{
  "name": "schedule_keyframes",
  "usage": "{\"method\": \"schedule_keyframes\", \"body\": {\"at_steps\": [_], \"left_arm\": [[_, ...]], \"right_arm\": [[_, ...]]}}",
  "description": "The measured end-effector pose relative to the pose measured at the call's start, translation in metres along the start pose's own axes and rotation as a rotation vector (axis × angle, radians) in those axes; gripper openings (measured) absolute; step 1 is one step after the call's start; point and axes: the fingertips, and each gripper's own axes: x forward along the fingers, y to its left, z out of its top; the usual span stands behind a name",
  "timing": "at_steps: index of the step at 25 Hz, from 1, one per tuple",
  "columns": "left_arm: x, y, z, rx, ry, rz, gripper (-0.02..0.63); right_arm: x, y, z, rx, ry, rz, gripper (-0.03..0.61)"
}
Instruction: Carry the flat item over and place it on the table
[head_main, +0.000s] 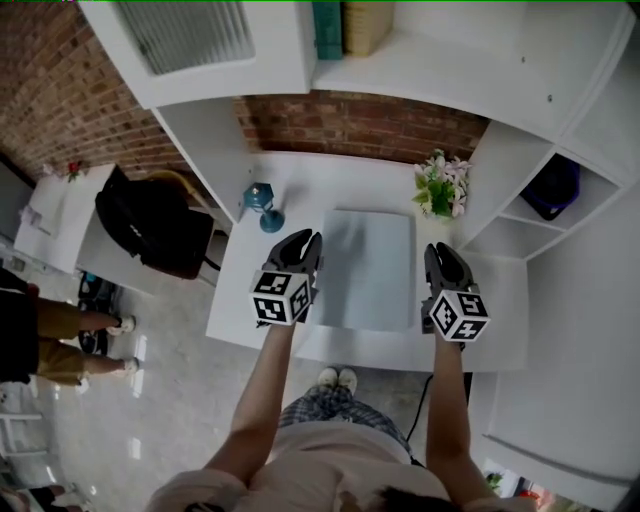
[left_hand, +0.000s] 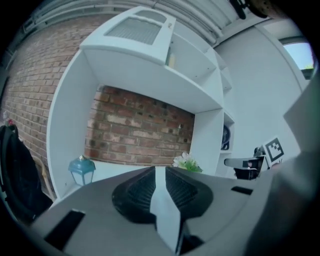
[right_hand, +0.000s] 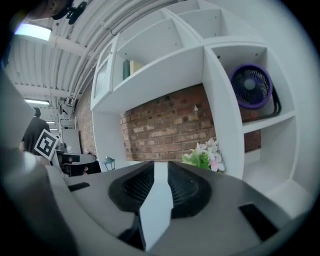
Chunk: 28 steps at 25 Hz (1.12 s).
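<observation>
Above the white table (head_main: 300, 190), the left gripper (head_main: 306, 250) and right gripper (head_main: 441, 262) each pinch a side edge of the flat, pale grey-blue rectangular panel (head_main: 370, 265). The carry looks nearly done, with lowering and release left. On the table, the small teal lantern (head_main: 264, 206) and the pink-and-white flower bunch (head_main: 443, 184) sit at the back corners, leaving the table's middle free.

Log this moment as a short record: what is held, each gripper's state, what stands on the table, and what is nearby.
held item: pale flat panel, gripped at its left and right edges
left gripper: fingers closed on the panel's left edge
right gripper: fingers closed on the panel's right edge
panel position: over the white table; contact with it cannot be told
on table: blue lantern at back left, flowers at back right
nearby: purple fan in a shelf cubby on the right; black bag on the left
</observation>
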Motion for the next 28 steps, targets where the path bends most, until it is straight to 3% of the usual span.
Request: {"method": "schedule_keyframes", "body": {"at_steps": [4, 13, 20, 28], "left_arm": [[-0.027, -0.008, 0.027, 0.0, -0.111, -0.018, 0.044], [-0.067, -0.032, 0.059, 0.092, -0.217, -0.068, 0.028], [-0.078, -0.035, 0.053, 0.08, -0.215, -0.079, 0.028], [-0.079, -0.039, 0.057, 0.072, -0.228, -0.093, 0.028]], "right_arm": [[-0.032, 0.002, 0.027, -0.012, -0.09, -0.039, 0.054], [-0.089, -0.001, 0.068, -0.03, -0.225, -0.112, 0.018], [-0.109, 0.005, 0.072, 0.007, -0.274, -0.106, 0.017], [-0.109, 0.002, 0.062, -0.068, -0.25, -0.137, 0.015]]}}
